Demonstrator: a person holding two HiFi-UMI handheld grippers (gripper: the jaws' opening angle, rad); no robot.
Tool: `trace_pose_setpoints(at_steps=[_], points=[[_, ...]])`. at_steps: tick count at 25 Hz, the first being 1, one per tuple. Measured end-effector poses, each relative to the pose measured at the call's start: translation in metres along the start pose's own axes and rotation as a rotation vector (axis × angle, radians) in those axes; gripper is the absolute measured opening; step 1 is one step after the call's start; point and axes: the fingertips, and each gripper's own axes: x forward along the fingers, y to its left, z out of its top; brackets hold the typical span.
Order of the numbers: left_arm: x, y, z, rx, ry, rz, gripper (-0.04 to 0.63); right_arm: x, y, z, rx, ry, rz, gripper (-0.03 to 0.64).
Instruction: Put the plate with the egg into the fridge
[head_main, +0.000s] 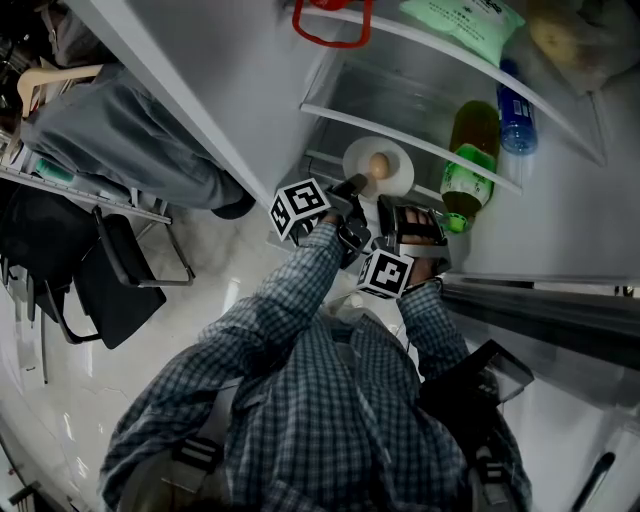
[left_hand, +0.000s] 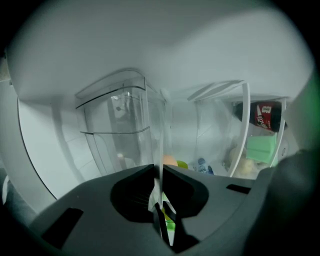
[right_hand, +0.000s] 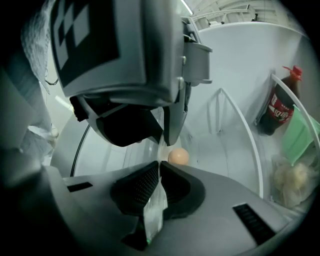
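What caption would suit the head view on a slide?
Two-handed: left tool and right tool grip the plate with the egg at the open fridge.

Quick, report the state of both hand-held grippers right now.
Left hand-held gripper: closed on the rim of the plate.
Right hand-held gripper: closed on the same plate's rim, with the egg lying on it.

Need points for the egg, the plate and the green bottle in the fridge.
egg (head_main: 379, 165), head view, middle of the shell.
plate (head_main: 356, 157), head view, bare white part left of the egg.
green bottle (head_main: 466, 180), head view, on its green label.
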Motion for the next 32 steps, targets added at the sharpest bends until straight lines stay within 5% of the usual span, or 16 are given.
trace_pose_setpoints(at_steps=[32], points=[[-0.019, -0.008, -0.027, 0.109, 0.099, -0.066, 0.057, 0.023, -0.013, -0.018, 0.047, 0.057, 0.037, 0.025]])
